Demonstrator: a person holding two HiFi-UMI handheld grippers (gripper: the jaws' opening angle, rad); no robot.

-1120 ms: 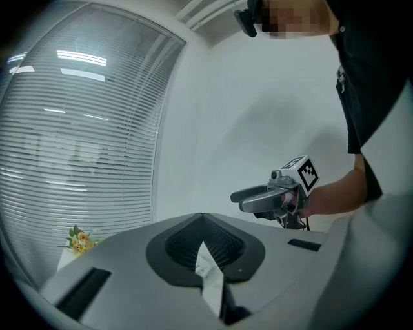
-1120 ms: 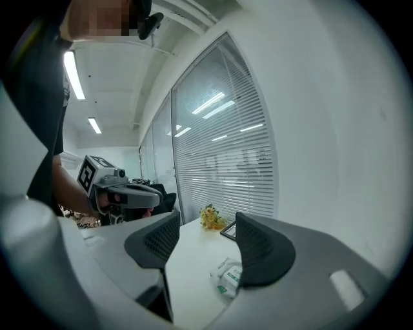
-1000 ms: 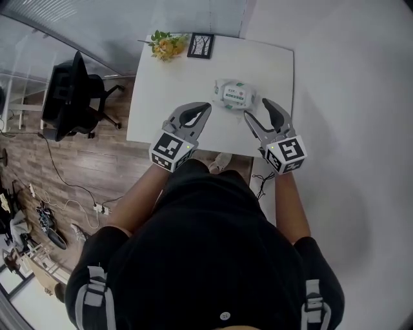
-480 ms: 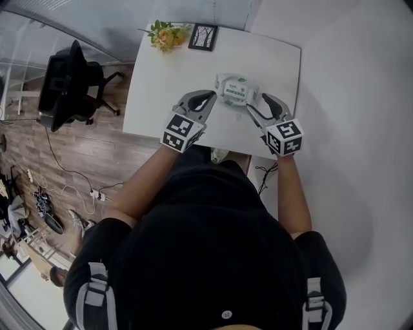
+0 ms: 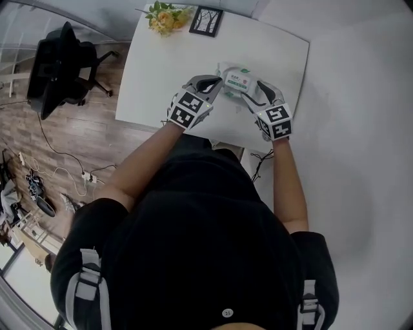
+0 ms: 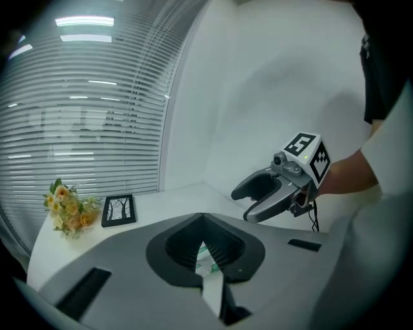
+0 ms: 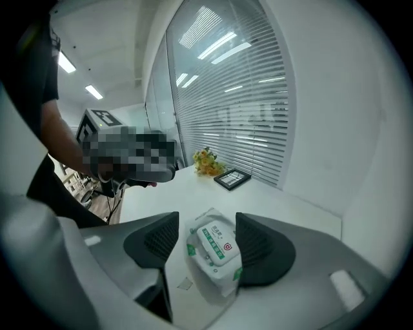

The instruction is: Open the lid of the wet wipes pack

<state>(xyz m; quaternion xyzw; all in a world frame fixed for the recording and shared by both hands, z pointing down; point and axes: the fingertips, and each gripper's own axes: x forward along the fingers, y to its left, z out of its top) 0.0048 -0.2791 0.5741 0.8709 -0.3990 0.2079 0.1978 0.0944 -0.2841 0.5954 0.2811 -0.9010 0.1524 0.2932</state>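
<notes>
- A white desk (image 5: pixel 158 74) carries everything; the person stands at its near edge with both forearms reaching over it.
- A black office chair (image 5: pixel 57 61) stands on the wooden floor off the desk's left edge.
- The left gripper (image 6: pixel 202 218) is closed. Its jaw tips meet at the left end of the pack, and white-and-green wrapper shows through the oval opening behind the tips. I cannot tell whether any wrapper is pinched.
- The right gripper (image 7: pixel 206 225) is open. Its jaws are spread to either side of the pack, with the ribbed pads close along its long sides. I cannot tell whether they touch it.
- The wet wipes pack (image 5: pixel 235 82) lies flat in the right half of the desk, about midway between the far and near edges, between the two grippers.
- A black picture frame (image 5: pixel 206 20) sits at the far edge, left of its middle.
- A small bunch of yellow flowers (image 5: pixel 164 14) lies just beside the frame, toward the far left corner.
- The lid (image 7: pixel 214 246), a white rectangle with a green-printed label, lies shut and flat on top of the pack.
</notes>
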